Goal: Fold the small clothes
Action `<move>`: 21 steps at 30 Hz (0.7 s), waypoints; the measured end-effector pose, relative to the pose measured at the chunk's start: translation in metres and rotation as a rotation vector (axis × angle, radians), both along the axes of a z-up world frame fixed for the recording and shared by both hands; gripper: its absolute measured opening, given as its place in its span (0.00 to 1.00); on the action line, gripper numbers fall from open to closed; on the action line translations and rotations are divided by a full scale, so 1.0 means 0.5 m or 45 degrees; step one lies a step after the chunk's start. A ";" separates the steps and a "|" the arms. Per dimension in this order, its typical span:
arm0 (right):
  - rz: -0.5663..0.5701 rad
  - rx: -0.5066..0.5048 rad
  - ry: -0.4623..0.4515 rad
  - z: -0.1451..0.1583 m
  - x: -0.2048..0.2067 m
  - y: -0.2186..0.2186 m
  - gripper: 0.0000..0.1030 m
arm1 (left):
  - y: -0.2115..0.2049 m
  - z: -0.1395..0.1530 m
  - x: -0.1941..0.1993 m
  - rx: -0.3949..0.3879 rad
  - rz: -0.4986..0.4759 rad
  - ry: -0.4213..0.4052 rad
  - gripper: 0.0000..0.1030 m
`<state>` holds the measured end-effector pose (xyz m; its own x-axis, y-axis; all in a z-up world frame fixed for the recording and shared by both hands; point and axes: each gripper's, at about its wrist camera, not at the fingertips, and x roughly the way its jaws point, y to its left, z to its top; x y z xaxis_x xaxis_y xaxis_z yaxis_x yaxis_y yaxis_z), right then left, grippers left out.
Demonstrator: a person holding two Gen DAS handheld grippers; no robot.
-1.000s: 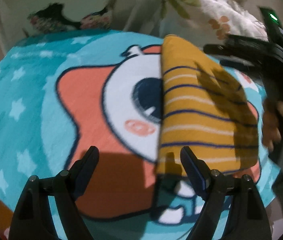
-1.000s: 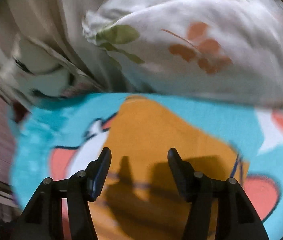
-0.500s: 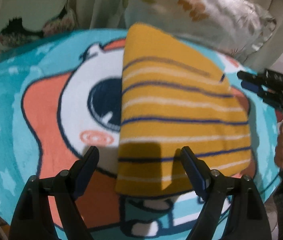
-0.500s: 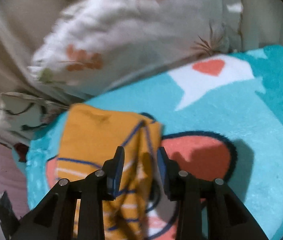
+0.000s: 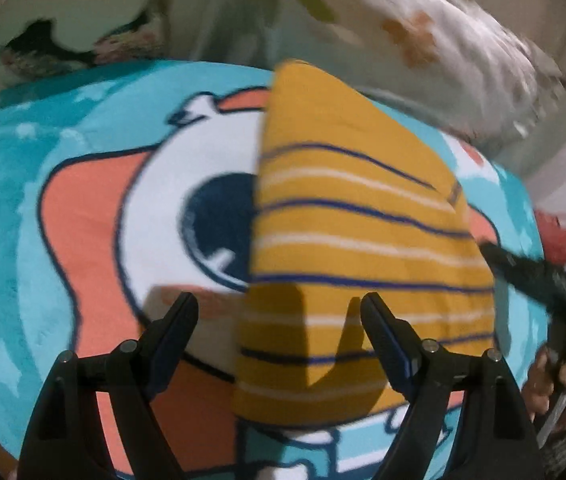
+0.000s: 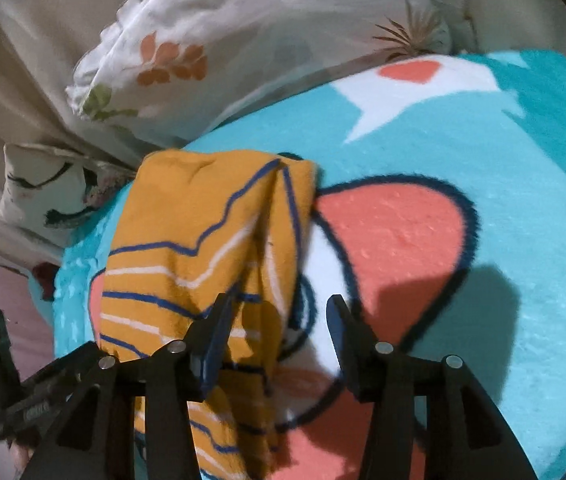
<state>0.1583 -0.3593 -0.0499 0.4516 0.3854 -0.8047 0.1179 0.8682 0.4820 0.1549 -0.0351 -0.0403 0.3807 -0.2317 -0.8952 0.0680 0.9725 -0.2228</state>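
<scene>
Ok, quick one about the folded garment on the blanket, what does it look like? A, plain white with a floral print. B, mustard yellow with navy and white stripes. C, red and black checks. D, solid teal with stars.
B: the folded garment is mustard yellow crossed by thin navy and white stripes, lying on the teal cartoon blanket; the floral print is on the pillow behind it.

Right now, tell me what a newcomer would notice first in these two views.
First, the folded mustard garment with navy and white stripes, lying on the bright turquoise cartoon blanket with its big navy eye. The open left gripper hangs over the garment's near edge, and the right gripper, whose jaws have just been opening, stands at the garment's side fold without pinching it. Behind lies a white leaf-print pillow.
</scene>
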 end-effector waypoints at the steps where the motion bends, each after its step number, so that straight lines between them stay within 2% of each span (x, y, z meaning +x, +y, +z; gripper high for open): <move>1: -0.011 0.057 0.002 -0.002 -0.006 -0.011 0.53 | 0.011 -0.002 0.003 -0.019 0.018 0.012 0.80; 5: -0.038 0.283 -0.015 -0.018 -0.020 -0.025 0.63 | 0.039 -0.015 0.024 -0.137 0.027 0.029 0.80; 7: -0.053 0.349 -0.006 -0.027 -0.020 -0.029 0.65 | 0.042 -0.022 0.040 -0.194 -0.003 0.030 0.81; 12: -0.086 0.425 0.050 -0.057 0.006 -0.037 0.68 | 0.037 -0.072 0.100 -0.370 -0.060 0.149 0.85; 14: -0.096 0.487 0.078 -0.076 0.020 -0.033 0.69 | 0.024 -0.078 0.113 -0.432 -0.084 0.148 0.94; 16: -0.105 0.543 0.062 -0.083 0.029 -0.032 0.74 | 0.007 -0.081 0.114 -0.487 -0.116 0.164 0.96; 18: -0.107 0.572 0.056 -0.086 0.044 -0.014 0.75 | -0.011 -0.083 0.118 -0.545 -0.131 0.182 0.98; 20: -0.092 0.542 0.049 -0.083 0.057 0.007 0.76 | -0.033 -0.081 0.116 -0.548 -0.157 0.205 0.97; 21: -0.084 0.530 0.054 -0.082 0.063 0.014 0.73 | -0.048 -0.077 0.113 -0.510 -0.173 0.210 0.86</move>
